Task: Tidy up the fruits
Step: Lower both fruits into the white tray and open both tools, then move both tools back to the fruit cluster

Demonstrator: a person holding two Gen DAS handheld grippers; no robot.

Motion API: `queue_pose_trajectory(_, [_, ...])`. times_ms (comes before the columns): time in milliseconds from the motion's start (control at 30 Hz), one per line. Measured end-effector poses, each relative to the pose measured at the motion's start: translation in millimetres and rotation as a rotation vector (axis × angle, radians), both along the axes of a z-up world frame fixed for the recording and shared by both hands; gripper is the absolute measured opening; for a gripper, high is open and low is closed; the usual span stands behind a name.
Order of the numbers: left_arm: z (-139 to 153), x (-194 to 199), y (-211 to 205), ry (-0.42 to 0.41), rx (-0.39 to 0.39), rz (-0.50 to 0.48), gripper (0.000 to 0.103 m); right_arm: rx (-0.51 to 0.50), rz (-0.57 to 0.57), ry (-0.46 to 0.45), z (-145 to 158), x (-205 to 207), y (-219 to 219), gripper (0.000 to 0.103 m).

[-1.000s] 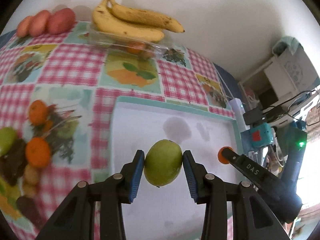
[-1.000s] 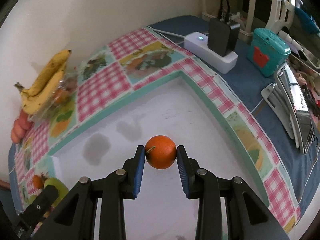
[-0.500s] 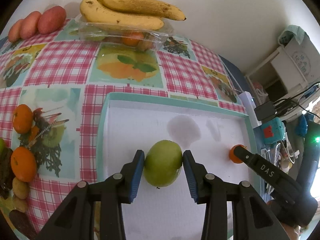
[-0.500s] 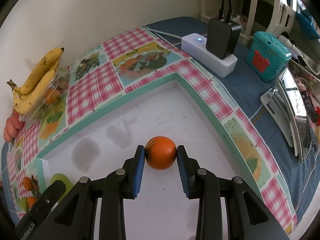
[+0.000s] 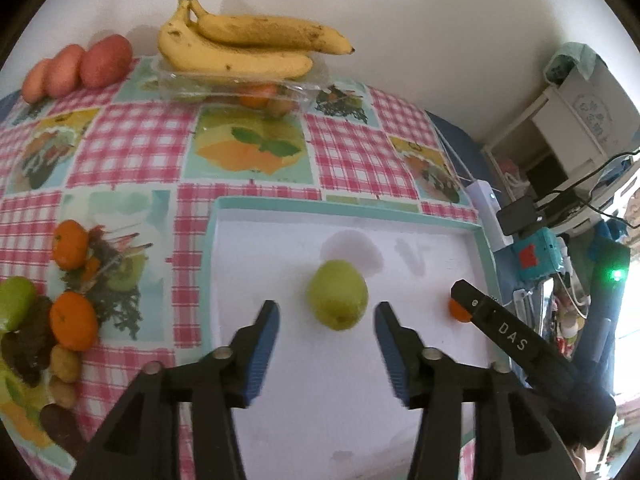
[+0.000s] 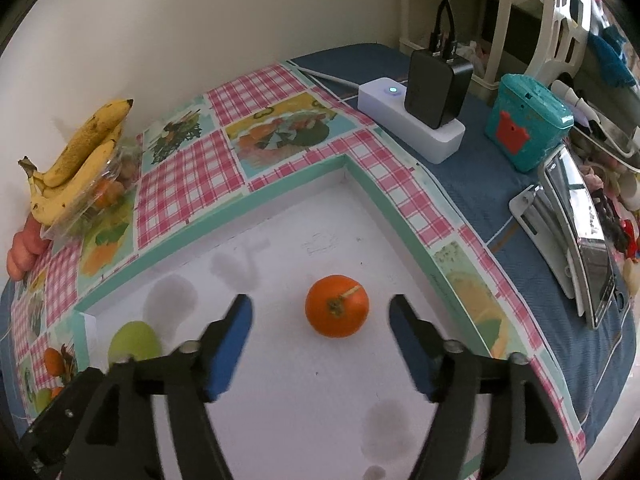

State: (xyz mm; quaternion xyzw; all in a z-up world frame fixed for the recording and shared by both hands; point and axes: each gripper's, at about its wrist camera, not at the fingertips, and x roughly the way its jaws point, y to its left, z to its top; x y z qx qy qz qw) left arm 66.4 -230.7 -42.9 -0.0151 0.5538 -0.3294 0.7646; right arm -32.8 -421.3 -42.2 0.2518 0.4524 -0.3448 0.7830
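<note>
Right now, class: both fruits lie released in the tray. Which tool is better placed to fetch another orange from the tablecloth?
Left, probably. The left tool is open beside the green fruit, and the loose oranges lie on its side of the tray. The right tool is open over the far side.

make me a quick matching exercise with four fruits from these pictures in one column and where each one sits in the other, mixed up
Column A
1. green apple
2. orange
3. bananas
4. red apples

Column B
a. on top of the clear plastic box by the wall
b. on the white tray, between the open jaws of the right gripper
c. in a row at the far left corner of the tablecloth
d. on the white tray, between the open jaws of the left gripper

Pairs: 1-d, 2-b, 3-a, 4-c
</note>
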Motion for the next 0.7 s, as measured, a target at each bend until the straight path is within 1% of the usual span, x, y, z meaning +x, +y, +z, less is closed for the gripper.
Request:
queue_pose_trajectory(67, [5, 1, 5, -0.031, 0.031, 0.022, 0.063, -0.003, 0.011, 0.004, 0, 1, 2, 0.074])
queue_pose_trajectory(100, [8, 3, 7, -0.055, 0.057, 0.038, 0.067, -0.004, 0.016, 0.007, -1, 1, 3, 0.075])
queue_pose_trajectory(133, [9, 4, 9, -0.068, 0.074, 0.05, 0.07, -0.005, 0.018, 0.009, -2, 0, 3, 0.079])
queue_pose_trajectory(200, [10, 9, 17, -0.094, 0.114, 0.089, 0.08, -0.007, 0.019, 0.016, -3, 1, 4, 0.087])
queue_pose_trajectory(233, [10, 12, 22, -0.107, 0.137, 0.113, 0.082, -0.005, 0.019, 0.017, -4, 0, 4, 0.087])
queue_pose_trajectory(300, [7, 17, 29, -0.122, 0.171, 0.144, 0.092, 0.002, 0.02, 0.021, -5, 0, 4, 0.087])
queue_pose_trajectory(400, [2, 25, 40, -0.145, 0.217, 0.185, 0.102, 0.003, 0.025, 0.022, -5, 0, 5, 0.089])
queue_pose_trajectory(433, [1, 26, 42, -0.155, 0.225, 0.193, 0.103, 0.002, 0.026, 0.021, -5, 0, 5, 0.095])
queue_pose_trajectory(467, [1, 26, 44, -0.167, 0.232, 0.197, 0.103, 0.002, 0.025, 0.021, -5, 1, 6, 0.096])
queue_pose_trajectory(533, [2, 27, 46, -0.2, 0.252, 0.201, 0.103, 0.003, 0.026, 0.015, -2, 1, 7, 0.096])
queue_pose_trajectory(600, [2, 27, 48, -0.215, 0.262, 0.2, 0.103, 0.003, 0.03, 0.004, 1, 0, 10, 0.096])
queue_pose_trajectory(700, [2, 27, 51, -0.229, 0.252, 0.202, 0.103, 0.007, 0.038, -0.012, 5, -1, 15, 0.096])
